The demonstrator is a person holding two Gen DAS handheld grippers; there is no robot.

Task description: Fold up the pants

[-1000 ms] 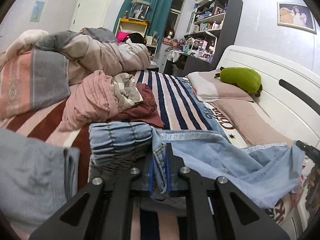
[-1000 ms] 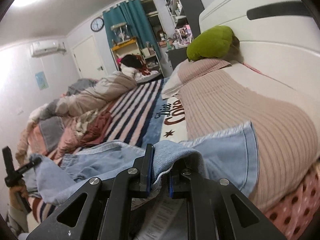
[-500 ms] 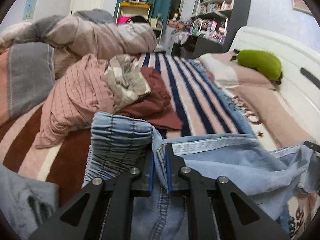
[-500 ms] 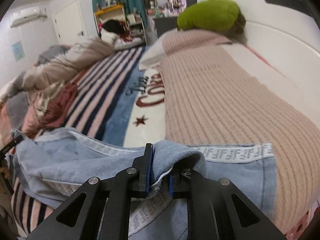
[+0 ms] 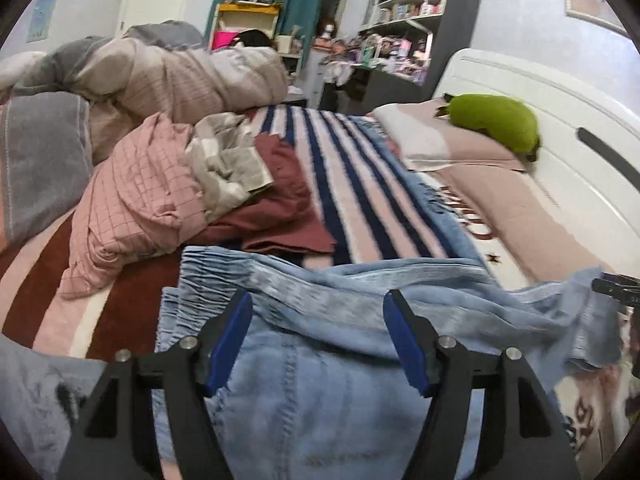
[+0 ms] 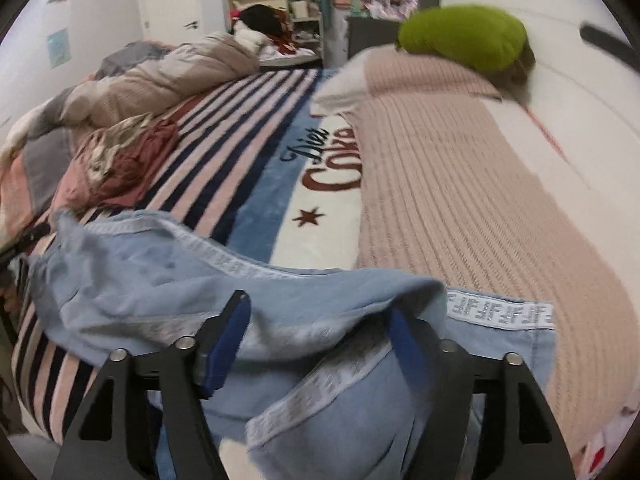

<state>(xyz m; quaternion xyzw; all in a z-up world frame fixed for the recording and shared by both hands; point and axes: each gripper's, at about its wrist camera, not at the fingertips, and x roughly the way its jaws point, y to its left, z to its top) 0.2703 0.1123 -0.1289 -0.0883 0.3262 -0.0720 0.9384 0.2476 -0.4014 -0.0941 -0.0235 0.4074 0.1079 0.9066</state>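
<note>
left wrist view: opening hand-held gripper (image 5: 318, 340) over jeans (image 5: 320, 392), clothes pile (image 5: 180, 184) beyond

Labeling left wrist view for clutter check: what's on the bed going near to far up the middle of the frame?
Blue jeans between the opening left gripper → maroon garment → striped blanket → beige quilt bunched at the far end.

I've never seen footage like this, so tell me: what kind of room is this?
A home bedroom, most likely. Light blue pants lie on a bed with a striped blanket and a white headboard; a rumpled duvet and cluttered shelves stand behind.
</note>
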